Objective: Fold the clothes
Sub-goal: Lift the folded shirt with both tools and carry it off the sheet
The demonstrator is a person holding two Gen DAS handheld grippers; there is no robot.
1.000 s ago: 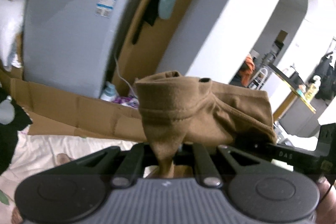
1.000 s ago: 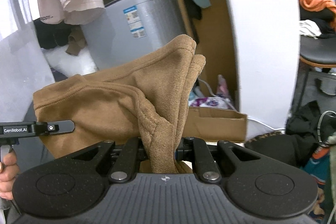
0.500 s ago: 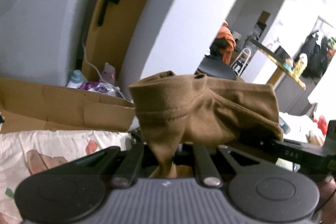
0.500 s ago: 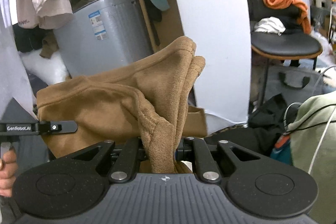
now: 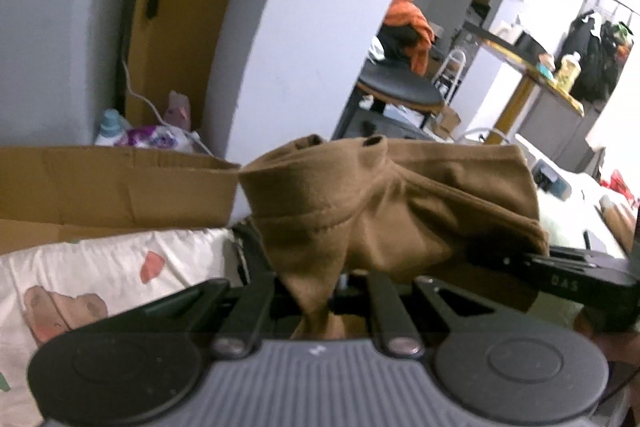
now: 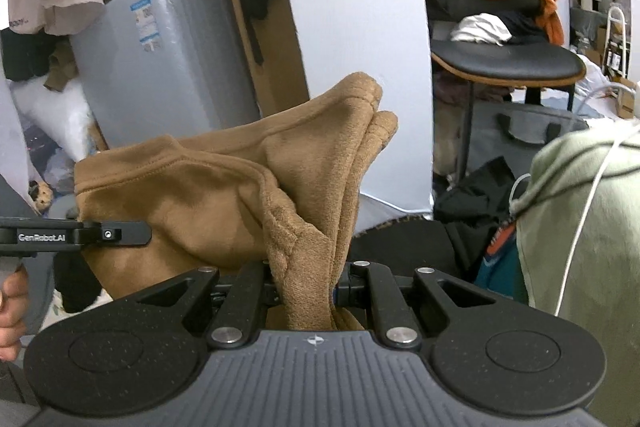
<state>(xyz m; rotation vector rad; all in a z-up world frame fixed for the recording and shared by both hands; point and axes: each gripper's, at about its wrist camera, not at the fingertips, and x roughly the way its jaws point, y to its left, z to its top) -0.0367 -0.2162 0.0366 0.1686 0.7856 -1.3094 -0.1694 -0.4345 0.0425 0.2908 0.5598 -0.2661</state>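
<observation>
Brown fleece is bunched between both grippers: the garment [image 5: 384, 211] is held off the surface, stretched from one tool to the other. The left gripper [image 5: 316, 291] is closed on a pinch of the hemmed edge, and the right gripper [image 6: 308, 279] is likewise clamped on a thick gather of the same garment [image 6: 224, 195], with a stitched seam running across the panel between them. In each wrist view the opposite tool is seen at the frame's edge, so the cloth is evidently spanned between the two holds. Below the left tool a printed sheet [image 5: 100, 267] with small pink figures is visible, backed by a cardboard wall [image 5: 112, 183]; this is judged to be the folding surface. The fabric appears soft, plush and fairly thick, so it is expected to drape heavily, sag in the middle and hold no crease by itself; it is not thought slippery, since the pile should catch on the pads. A firm hold is best taken at the stitched hem or at corners, where the layers are doubled and less likely to creep out. Bunched pinches such as these are judged liable to leave the panel twisted when laid down, so the edge should be spread flat before any fold is made.
</observation>
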